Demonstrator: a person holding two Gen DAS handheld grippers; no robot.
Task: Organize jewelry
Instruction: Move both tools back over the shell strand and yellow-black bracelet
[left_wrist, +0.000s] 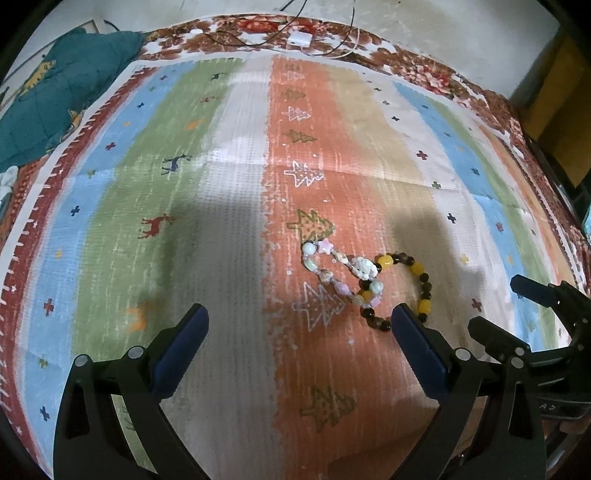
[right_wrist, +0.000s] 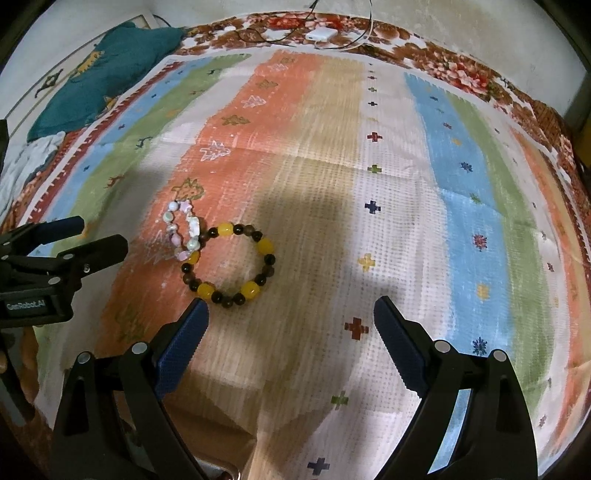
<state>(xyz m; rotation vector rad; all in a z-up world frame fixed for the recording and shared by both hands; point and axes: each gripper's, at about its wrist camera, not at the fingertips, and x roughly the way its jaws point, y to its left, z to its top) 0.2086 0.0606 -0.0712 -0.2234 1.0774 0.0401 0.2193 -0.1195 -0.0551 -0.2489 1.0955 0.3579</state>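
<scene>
Two beaded bracelets lie touching on a striped cloth (right_wrist: 388, 177) spread over a bed: a pastel bracelet (left_wrist: 332, 271) overlapping the edge of a yellow-and-brown bracelet (right_wrist: 229, 264). Both the left gripper (left_wrist: 300, 314) and the right gripper (right_wrist: 291, 304) hover just short of them, jaws spread wide and holding nothing.

A striped cloth (right_wrist: 388, 177) with small trees, crosses and deer covers a floral-patterned bed (right_wrist: 454, 70). On the cloth's orange stripe lies a yellow-and-dark bead bracelet (right_wrist: 229, 264), touching a pastel bead bracelet (right_wrist: 184, 229). Beyond the cloth's far edge sit a white adapter (right_wrist: 321, 35) with cables and a teal blanket (right_wrist: 107, 70).
</scene>
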